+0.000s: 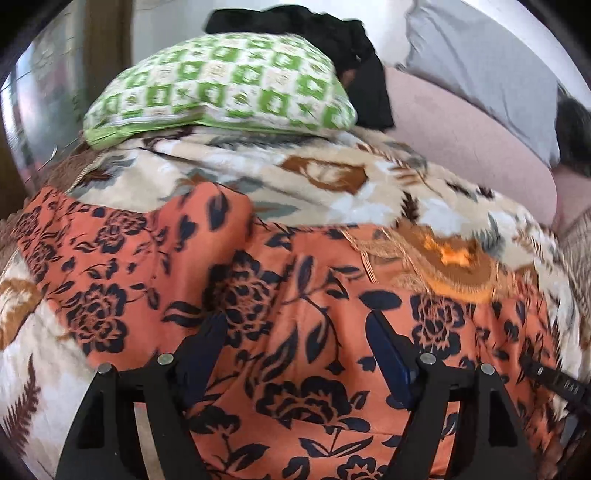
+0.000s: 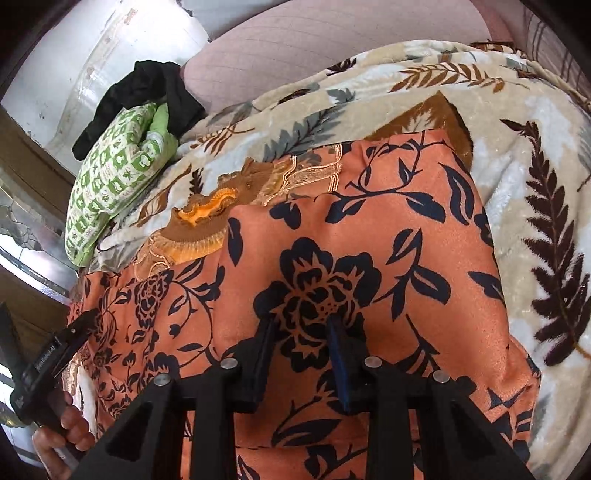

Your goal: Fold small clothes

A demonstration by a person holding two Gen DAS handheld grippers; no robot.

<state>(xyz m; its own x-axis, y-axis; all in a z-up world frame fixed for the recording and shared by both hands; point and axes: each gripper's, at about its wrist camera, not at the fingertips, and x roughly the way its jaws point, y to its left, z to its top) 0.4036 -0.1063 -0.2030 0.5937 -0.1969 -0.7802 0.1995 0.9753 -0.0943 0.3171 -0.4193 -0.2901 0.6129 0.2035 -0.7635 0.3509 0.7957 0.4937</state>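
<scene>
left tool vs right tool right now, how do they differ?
Left tool: jaws spread wide, nothing pinched. Right tool: jaws much narrower; whether they pinch cloth I cannot tell. The left tool sits near the orange floral garment's left side, the right tool over its large central flower. Both are black, angled down over that garment.

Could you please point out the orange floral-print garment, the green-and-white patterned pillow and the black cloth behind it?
Orange floral-print garment (image 2: 369, 229): right wrist view, flat upper panel.
Green-and-white patterned pillow (image 1: 229, 85): left wrist view, middle of its top face.
Black cloth (image 1: 332, 26): left wrist view, bunched part above the pillow.
</scene>
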